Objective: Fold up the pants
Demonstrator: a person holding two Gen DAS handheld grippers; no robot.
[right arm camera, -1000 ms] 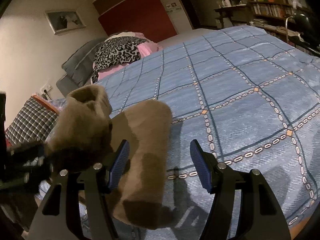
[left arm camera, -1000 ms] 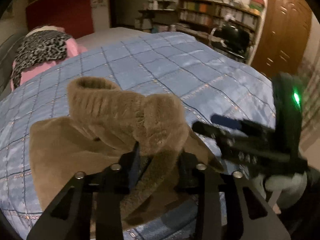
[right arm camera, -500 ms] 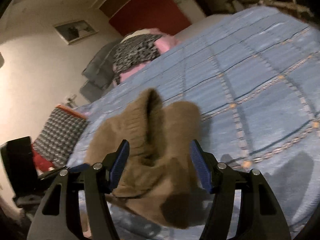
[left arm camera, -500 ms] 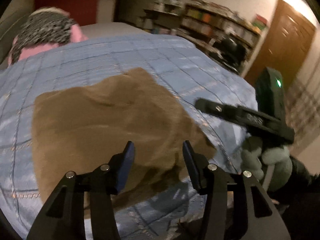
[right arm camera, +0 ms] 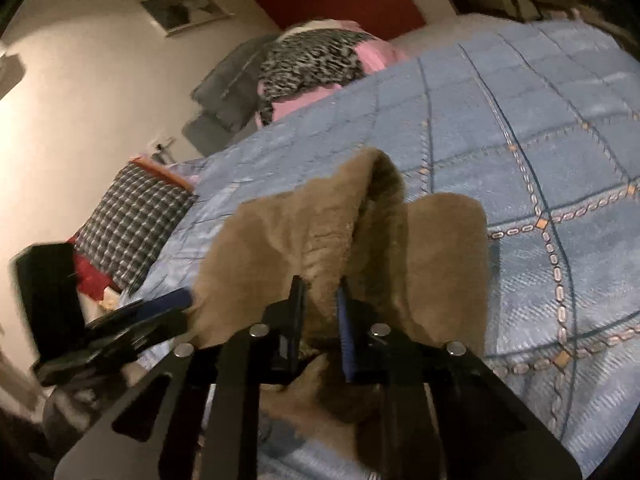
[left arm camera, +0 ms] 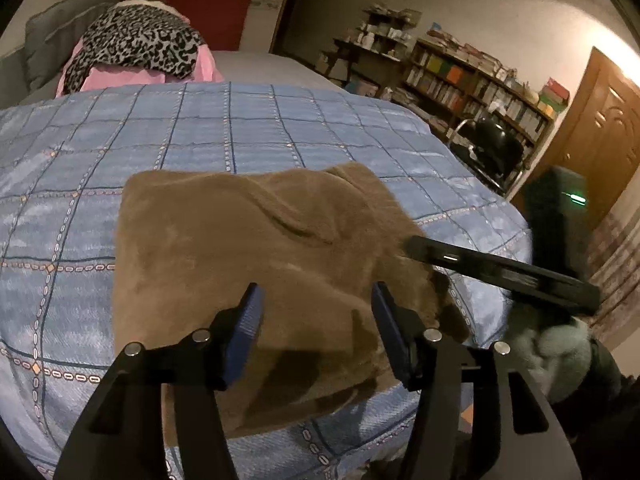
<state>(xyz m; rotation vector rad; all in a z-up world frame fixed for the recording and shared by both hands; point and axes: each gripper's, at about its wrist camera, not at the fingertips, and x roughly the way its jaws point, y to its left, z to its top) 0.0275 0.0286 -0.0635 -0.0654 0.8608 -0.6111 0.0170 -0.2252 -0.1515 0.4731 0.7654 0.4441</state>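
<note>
Brown fleecy pants point(left arm camera: 248, 248) lie folded in a rough square on the blue checked bedspread point(left arm camera: 248, 128). My left gripper point(left arm camera: 316, 312) hovers over their near edge, its jaws opening and holding nothing. From the right, my right gripper point(left arm camera: 412, 246) reaches in at the pants' right edge. In the right wrist view that right gripper point(right arm camera: 322, 300) is shut on a raised fold of the pants point(right arm camera: 332, 232), which stands up as a ridge. The left gripper point(right arm camera: 176, 300) shows at the lower left there.
A leopard-print and pink bundle point(left arm camera: 136, 48) lies at the head of the bed. A checked cushion point(right arm camera: 132, 224) sits beside the bed's left edge. Bookshelves point(left arm camera: 472, 76), a black chair point(left arm camera: 492, 148) and a wooden door point(left arm camera: 600, 128) stand past the right side.
The left gripper let go of the pants and pulled back. The pants dropped flat into a folded square. The right gripper closed on a fold at their right edge.
</note>
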